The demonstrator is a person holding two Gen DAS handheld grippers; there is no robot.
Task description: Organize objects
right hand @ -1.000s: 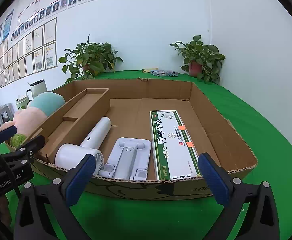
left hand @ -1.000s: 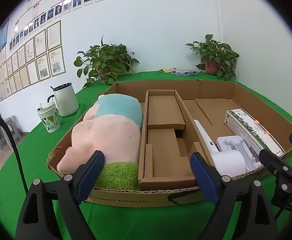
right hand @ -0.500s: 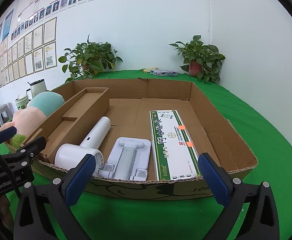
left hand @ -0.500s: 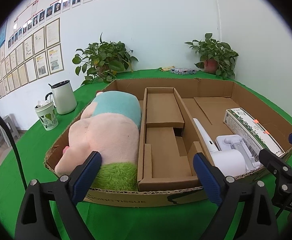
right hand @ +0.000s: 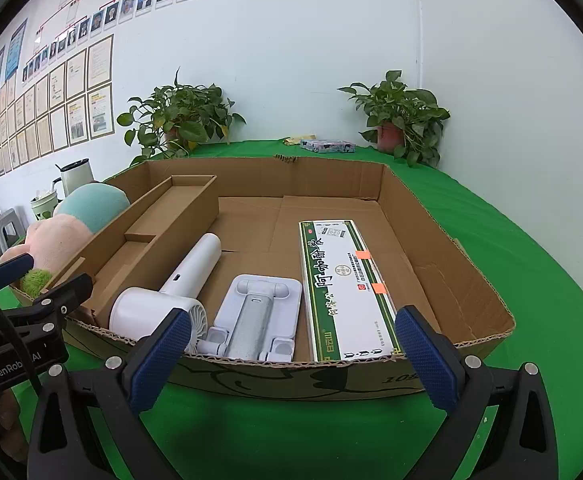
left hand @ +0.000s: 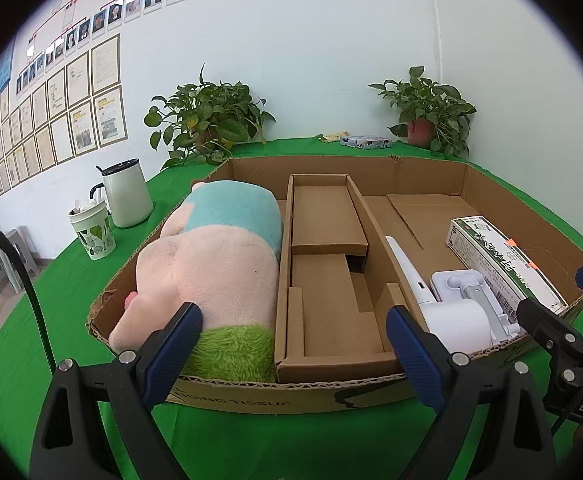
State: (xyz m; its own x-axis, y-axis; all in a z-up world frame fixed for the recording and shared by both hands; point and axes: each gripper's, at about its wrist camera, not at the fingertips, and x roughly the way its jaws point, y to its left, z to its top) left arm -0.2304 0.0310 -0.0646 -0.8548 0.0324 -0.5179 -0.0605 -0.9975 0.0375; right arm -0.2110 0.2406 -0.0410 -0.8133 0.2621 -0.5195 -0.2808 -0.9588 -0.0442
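Note:
A low cardboard box (left hand: 331, 394) (right hand: 443, 240) lies on the green table. Its left bay holds a pink, teal and green plush toy (left hand: 211, 264) (right hand: 71, 224). A cardboard insert (left hand: 327, 280) sits in the middle. The right bay holds a white handheld fan (right hand: 171, 292) (left hand: 447, 316), a white folding stand (right hand: 255, 316) (left hand: 471, 288) and a long green-and-white box (right hand: 343, 288) (left hand: 503, 260). My left gripper (left hand: 293, 344) is open and empty before the box's front wall. My right gripper (right hand: 291, 354) is open and empty before the right bay.
A white kettle (left hand: 125, 196) and a leaf-print cup (left hand: 93, 236) stand on the table left of the box. Two potted plants (left hand: 207, 120) (right hand: 403, 116) and a small patterned packet (right hand: 327, 145) stand at the back by the wall.
The left gripper has drawn back slightly and its jaws have opened a little wider. The right gripper and the objects in the box have not moved.

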